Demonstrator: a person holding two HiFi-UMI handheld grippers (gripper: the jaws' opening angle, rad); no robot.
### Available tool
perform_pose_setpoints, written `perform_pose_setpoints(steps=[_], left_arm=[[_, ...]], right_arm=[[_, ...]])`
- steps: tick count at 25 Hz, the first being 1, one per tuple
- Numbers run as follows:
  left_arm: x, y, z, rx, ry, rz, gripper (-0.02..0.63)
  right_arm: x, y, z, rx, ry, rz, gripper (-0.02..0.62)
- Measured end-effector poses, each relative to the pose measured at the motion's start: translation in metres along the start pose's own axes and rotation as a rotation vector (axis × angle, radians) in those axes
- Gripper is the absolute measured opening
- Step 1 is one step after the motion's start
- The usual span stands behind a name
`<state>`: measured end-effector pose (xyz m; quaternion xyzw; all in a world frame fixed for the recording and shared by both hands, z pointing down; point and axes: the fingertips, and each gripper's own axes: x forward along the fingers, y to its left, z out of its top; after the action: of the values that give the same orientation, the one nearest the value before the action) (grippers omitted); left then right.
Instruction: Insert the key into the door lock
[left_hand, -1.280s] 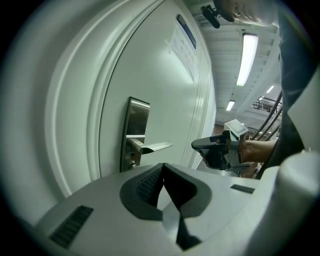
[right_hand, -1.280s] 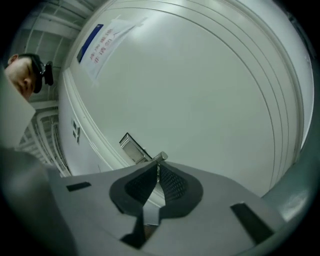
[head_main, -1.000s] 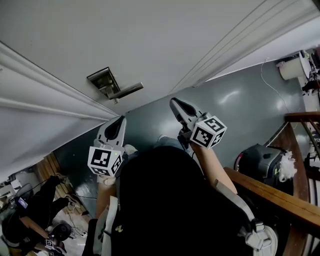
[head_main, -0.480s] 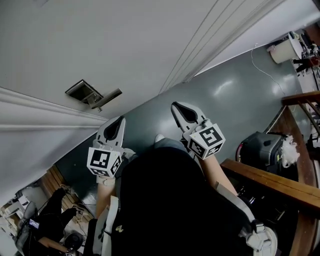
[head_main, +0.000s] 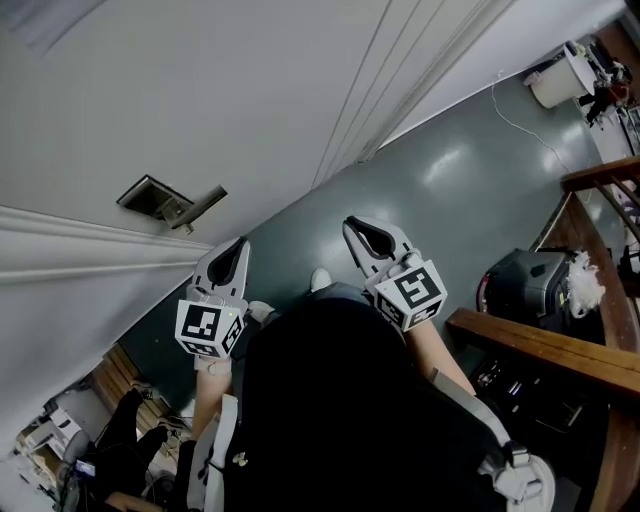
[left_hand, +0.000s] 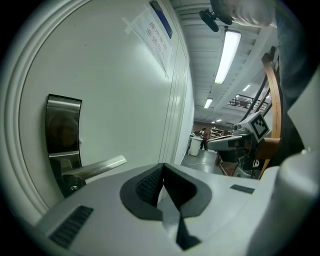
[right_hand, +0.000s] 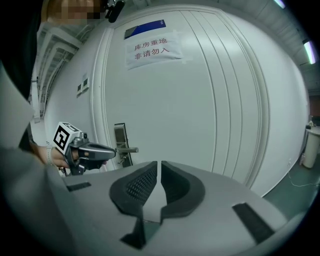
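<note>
A steel lock plate with a lever handle (head_main: 165, 203) sits on the white door (head_main: 250, 90). My left gripper (head_main: 238, 244) hovers just right of and below the handle, not touching it. In the left gripper view the lock plate (left_hand: 62, 132) and lever (left_hand: 97, 167) are close on the left, and the left gripper (left_hand: 162, 169) has its jaws pressed together with nothing between them. My right gripper (head_main: 351, 226) is farther right, over the grey floor, and the right gripper (right_hand: 159, 167) is shut and empty. From there the lock (right_hand: 121, 140) is small and distant. No key is in view.
A paper sign (right_hand: 152, 47) is stuck high on the door. A wooden railing (head_main: 540, 345) runs at the right, with a dark bag-like object (head_main: 525, 285) beside it. A white bin (head_main: 555, 80) and a cable lie far off on the grey floor (head_main: 440, 190).
The head view has swung, so the lock plate now appears farther left and lower. Both grippers keep about the same places and stay shut.
</note>
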<state>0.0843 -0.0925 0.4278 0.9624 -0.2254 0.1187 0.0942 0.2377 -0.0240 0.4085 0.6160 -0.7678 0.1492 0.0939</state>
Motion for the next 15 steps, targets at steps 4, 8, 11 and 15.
perform_pose_setpoints(steps=[4, 8, 11, 15], left_arm=[[0.005, -0.005, 0.0, 0.005, 0.002, -0.01, 0.008], [0.008, -0.007, 0.0, 0.012, 0.007, -0.013, 0.008], [0.009, -0.008, 0.001, 0.015, 0.009, -0.01, 0.008], [0.01, -0.01, 0.001, 0.013, 0.013, -0.004, 0.008]], right_arm=[[-0.006, -0.003, -0.005, -0.016, 0.002, -0.011, 0.028], [-0.01, -0.005, -0.006, -0.048, 0.005, -0.021, 0.028], [-0.012, -0.007, -0.008, -0.056, 0.005, -0.018, 0.028], [-0.011, -0.009, -0.012, -0.047, 0.014, -0.007, 0.028]])
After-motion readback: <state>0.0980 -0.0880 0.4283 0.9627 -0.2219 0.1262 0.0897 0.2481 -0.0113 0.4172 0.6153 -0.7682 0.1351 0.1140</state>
